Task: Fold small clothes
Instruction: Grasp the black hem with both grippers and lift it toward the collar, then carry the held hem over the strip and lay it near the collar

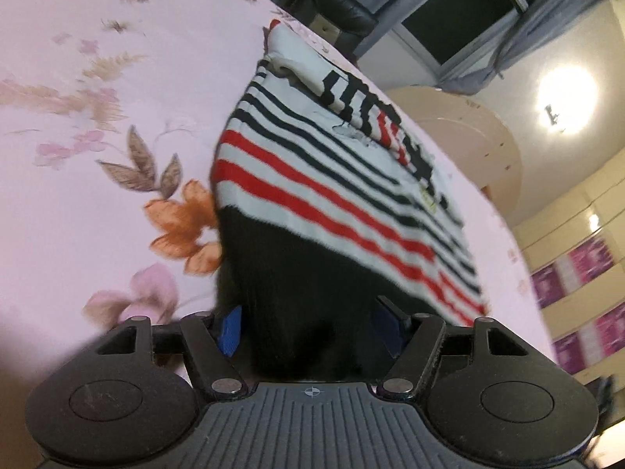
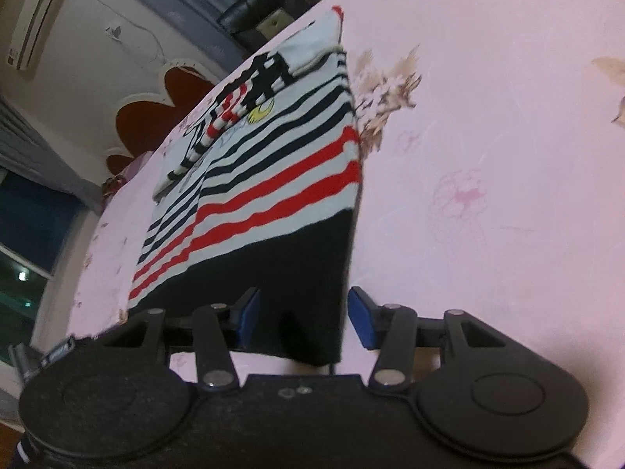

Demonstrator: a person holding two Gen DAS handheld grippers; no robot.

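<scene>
Pink floral cloth (image 1: pixel 97 125) covers the surface on which a small striped sweater (image 1: pixel 336 195) lies spread, white with red and navy bands and a black hem. That hem runs toward both cameras. Its black edge sits between the blue pads of the left hand-held gripper (image 1: pixel 312 324), whose jaws stand apart around the fabric, not clenched. At the hem's other corner, the right hand-held gripper (image 2: pixel 302 314) is likewise spread, released, with cloth between its pads.

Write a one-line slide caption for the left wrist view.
Left gripper straddles the black hem of a striped sweater lying on a pink floral sheet.
</scene>
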